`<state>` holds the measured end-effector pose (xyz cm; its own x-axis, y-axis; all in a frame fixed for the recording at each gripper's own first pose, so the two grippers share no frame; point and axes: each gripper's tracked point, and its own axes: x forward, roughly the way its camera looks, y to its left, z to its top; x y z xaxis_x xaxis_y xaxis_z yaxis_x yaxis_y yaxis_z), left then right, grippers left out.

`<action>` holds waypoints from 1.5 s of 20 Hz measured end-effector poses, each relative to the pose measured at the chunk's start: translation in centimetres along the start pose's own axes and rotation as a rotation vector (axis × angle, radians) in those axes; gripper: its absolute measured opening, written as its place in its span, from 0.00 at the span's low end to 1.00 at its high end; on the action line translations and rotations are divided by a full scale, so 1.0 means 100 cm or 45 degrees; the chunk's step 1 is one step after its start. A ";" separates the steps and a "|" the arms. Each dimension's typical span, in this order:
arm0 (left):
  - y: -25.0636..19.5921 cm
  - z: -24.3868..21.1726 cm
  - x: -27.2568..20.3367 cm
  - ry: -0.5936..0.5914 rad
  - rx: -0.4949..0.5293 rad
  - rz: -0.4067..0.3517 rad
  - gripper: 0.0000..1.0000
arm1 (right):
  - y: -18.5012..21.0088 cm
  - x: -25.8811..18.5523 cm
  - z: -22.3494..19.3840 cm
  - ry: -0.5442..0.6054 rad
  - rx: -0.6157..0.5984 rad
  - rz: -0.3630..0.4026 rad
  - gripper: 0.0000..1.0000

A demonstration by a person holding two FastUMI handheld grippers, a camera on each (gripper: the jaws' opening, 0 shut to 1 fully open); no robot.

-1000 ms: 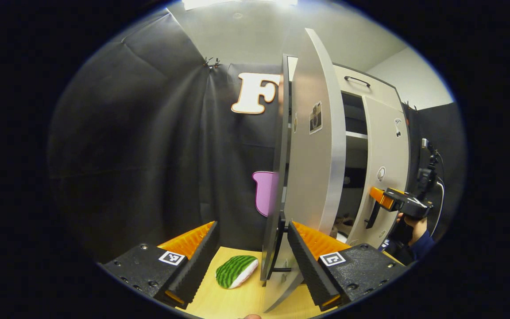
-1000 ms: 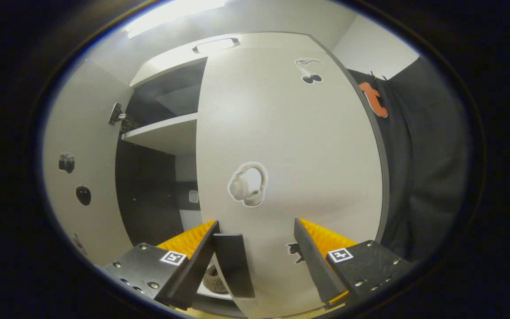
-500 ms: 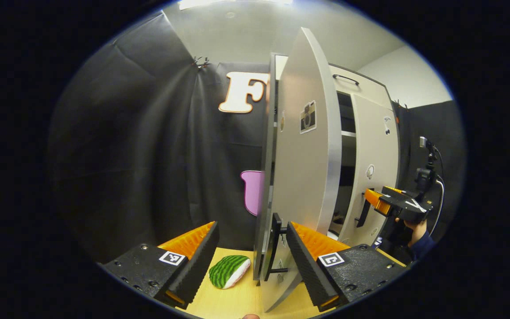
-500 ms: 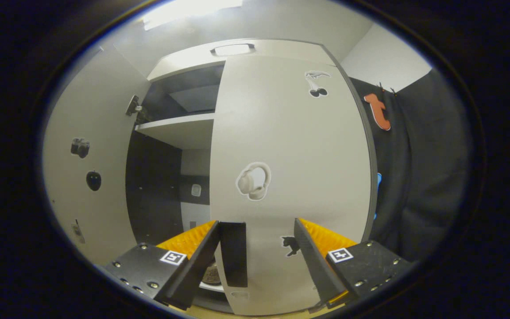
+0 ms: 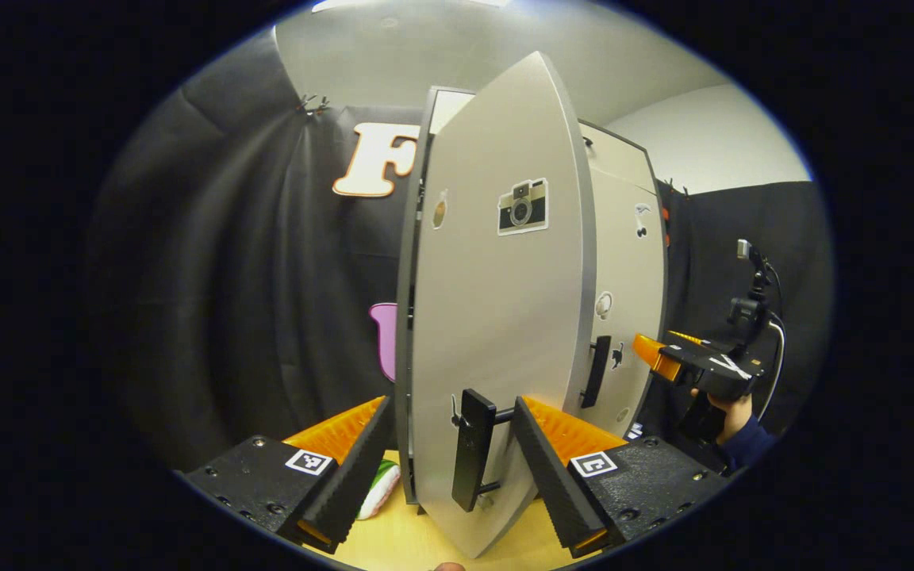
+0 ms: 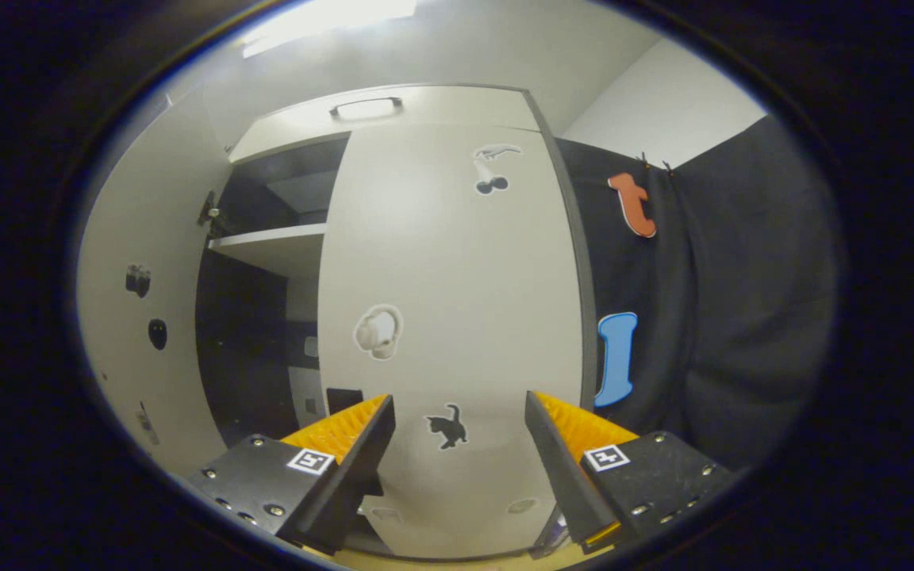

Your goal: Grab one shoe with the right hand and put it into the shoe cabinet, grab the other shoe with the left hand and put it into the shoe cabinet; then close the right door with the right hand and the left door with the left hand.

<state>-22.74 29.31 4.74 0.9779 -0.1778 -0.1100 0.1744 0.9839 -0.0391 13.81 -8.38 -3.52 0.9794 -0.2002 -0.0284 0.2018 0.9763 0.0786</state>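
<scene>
Left gripper view: nearest to me, my left gripper (image 5: 451, 464) stands with its fingers spread wide, holding nothing; the black bar handle (image 5: 472, 460) of the left door (image 5: 497, 317) stands between them, close to the right finger, though I cannot tell whether that finger touches it. The left door is still ajar, swung partway toward the cabinet, and carries a camera sticker (image 5: 523, 207) on its face. Low beside the left finger, a green-striped watermelon-slice toy (image 5: 378, 490) lies on the light wooden floor board (image 5: 401, 539), partly hidden by the finger and the door's edge. Beyond the left door I see the right door (image 5: 624, 293) with its own black handle (image 5: 597, 371), and farther right my right gripper (image 5: 647, 353), held in a hand (image 5: 731, 412) with a dark sleeve, pointing at that door. Right gripper view: my right gripper (image 6: 457, 460) is likewise wide open and empty, its fingers framing a cat sticker (image 6: 447, 427) on the right door (image 6: 457, 317), which lies flush with the shoe cabinet (image 6: 393, 111) front. A headphone sticker (image 6: 378, 332) and a cherry sticker (image 6: 492, 168) sit higher on the same panel. To its left the cabinet's dark interior and a white shelf (image 6: 274, 246) show through the gap left by the open left door (image 6: 140, 317). The shoes cannot be made out in the dark interior.
</scene>
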 end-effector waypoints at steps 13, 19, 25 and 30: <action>-0.060 -0.013 0.065 0.013 -0.091 -0.150 1.00 | -0.069 -0.045 0.023 -0.016 0.024 -0.112 0.99; -0.078 -0.010 0.094 0.018 -0.035 -0.180 1.00 | -0.092 -0.063 0.040 -0.054 0.000 -0.151 0.99; -0.091 -0.016 0.121 0.028 -0.086 -0.190 1.00 | -0.119 -0.078 0.057 -0.089 -0.013 -0.191 0.99; -0.100 -0.017 0.143 0.025 -0.077 -0.175 1.00 | -0.141 -0.089 0.063 -0.100 -0.006 -0.208 0.99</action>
<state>-10.67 16.92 1.83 0.9427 -0.3118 -0.1185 0.2989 0.9474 -0.1147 2.35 -20.89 1.94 0.9314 -0.3620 0.0374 0.3586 0.9305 0.0749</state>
